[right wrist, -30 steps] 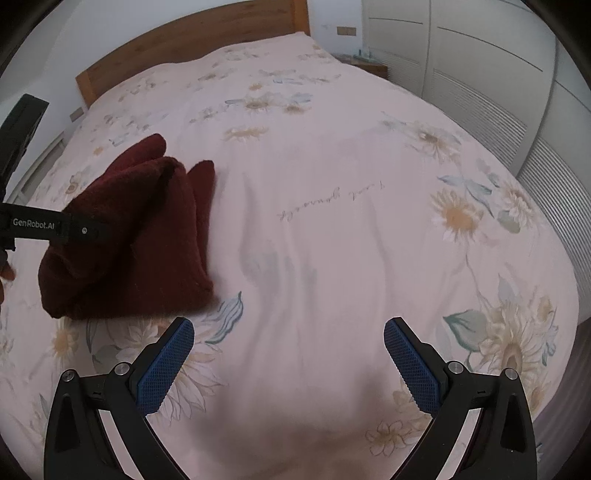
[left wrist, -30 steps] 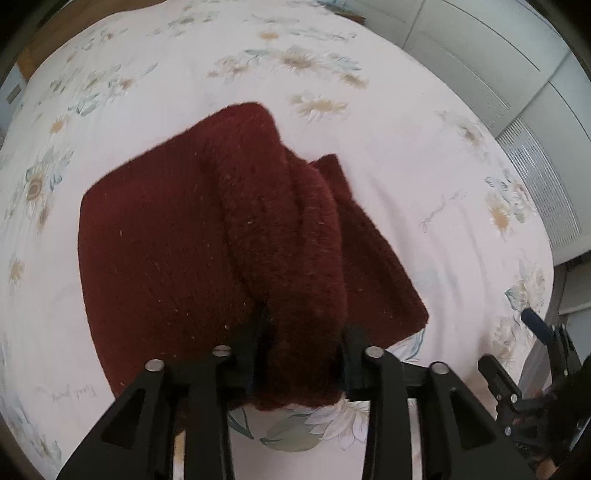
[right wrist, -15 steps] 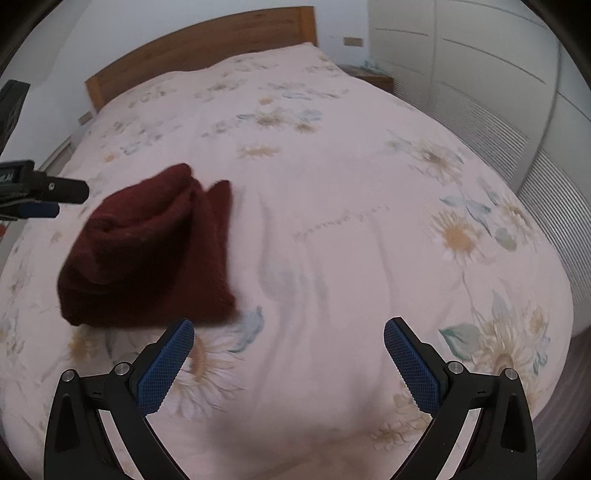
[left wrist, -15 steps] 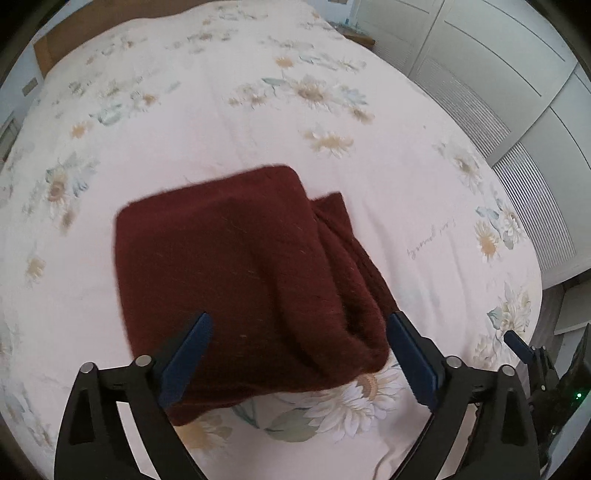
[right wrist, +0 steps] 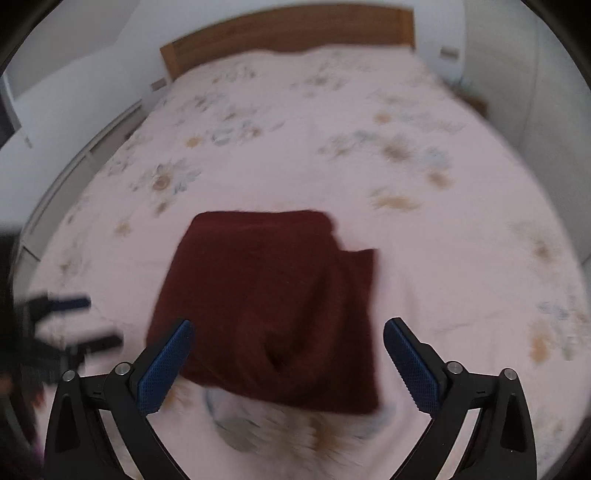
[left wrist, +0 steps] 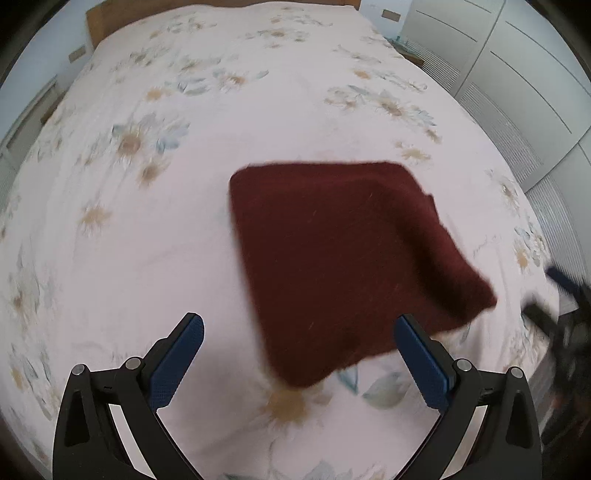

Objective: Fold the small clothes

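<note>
Left claw (left wrist: 301, 363) has released folded garment (left wrist: 347, 266).

Floral pink bed (right wrist: 424, 258), wooden headboard (right wrist: 288, 27), white wardrobes (left wrist: 517, 74).

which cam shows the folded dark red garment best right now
The left wrist view: the dark red garment is fairly sharp there, its outline whole and unobstructed beyond the open left gripper. In the right wrist view it is motion-blurred, and the open right gripper hides one near corner.

no readable text, script print blurred
</note>
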`<state>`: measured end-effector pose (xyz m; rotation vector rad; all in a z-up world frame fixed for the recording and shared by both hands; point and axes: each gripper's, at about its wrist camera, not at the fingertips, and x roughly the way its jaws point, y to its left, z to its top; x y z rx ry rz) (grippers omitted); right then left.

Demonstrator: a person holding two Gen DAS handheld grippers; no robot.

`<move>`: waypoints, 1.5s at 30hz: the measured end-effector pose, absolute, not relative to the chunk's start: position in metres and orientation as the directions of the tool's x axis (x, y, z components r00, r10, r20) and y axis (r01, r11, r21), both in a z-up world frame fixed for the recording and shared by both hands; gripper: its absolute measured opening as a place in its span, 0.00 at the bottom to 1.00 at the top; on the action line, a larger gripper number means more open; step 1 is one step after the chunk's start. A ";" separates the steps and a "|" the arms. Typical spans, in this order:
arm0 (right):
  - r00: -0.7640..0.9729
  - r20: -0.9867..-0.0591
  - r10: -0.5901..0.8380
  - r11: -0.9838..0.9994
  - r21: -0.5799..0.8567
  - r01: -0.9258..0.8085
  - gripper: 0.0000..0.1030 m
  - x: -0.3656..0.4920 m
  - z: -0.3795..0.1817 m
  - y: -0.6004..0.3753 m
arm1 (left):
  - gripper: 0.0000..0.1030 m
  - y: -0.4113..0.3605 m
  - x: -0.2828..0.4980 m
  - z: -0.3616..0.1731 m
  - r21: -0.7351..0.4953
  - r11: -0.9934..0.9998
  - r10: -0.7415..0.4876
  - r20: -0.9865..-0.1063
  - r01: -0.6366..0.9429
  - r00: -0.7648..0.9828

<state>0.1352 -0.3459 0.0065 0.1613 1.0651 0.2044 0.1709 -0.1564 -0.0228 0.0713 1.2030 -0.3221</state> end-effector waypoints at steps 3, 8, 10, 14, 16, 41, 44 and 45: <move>0.374 -0.893 0.249 0.968 0.235 -0.085 0.75 0.164 -0.017 -0.331 | 0.98 -0.138 0.158 -0.027 -0.122 0.954 -0.209 -0.925 0.274 0.317; 0.268 -0.931 0.249 0.967 0.252 -0.024 0.64 0.181 -0.056 -0.326 | 0.98 -0.121 0.148 -0.033 -0.130 0.954 -0.214 -0.927 0.271 0.309; 0.244 -0.935 0.259 0.965 0.263 -0.018 0.41 0.180 -0.067 -0.326 | 0.98 -0.116 0.146 -0.040 -0.100 0.956 -0.186 -0.933 0.275 0.309; 0.274 -0.915 0.296 0.953 0.302 -0.021 0.23 0.170 -0.063 -0.337 | 0.98 -0.110 0.144 -0.051 -0.082 0.958 -0.167 -0.938 0.275 0.304; 0.317 -0.898 0.306 0.948 0.317 -0.019 0.21 0.163 -0.051 -0.347 | 0.98 -0.106 0.144 -0.054 -0.092 0.959 -0.174 -0.938 0.270 0.299; 0.339 -0.927 0.160 0.978 0.194 0.070 0.59 0.110 -0.068 -0.407 | 0.98 -0.146 0.148 -0.060 -0.101 0.939 -0.194 -0.944 0.329 0.266; 0.338 -0.928 0.158 0.978 0.193 0.074 0.69 0.109 -0.065 -0.412 | 0.98 -0.147 0.154 -0.060 -0.098 0.941 -0.191 -0.944 0.324 0.269; 0.338 -0.927 0.159 0.978 0.194 0.072 0.72 0.108 -0.063 -0.412 | 0.98 -0.148 0.157 -0.059 -0.097 0.942 -0.189 -0.944 0.321 0.271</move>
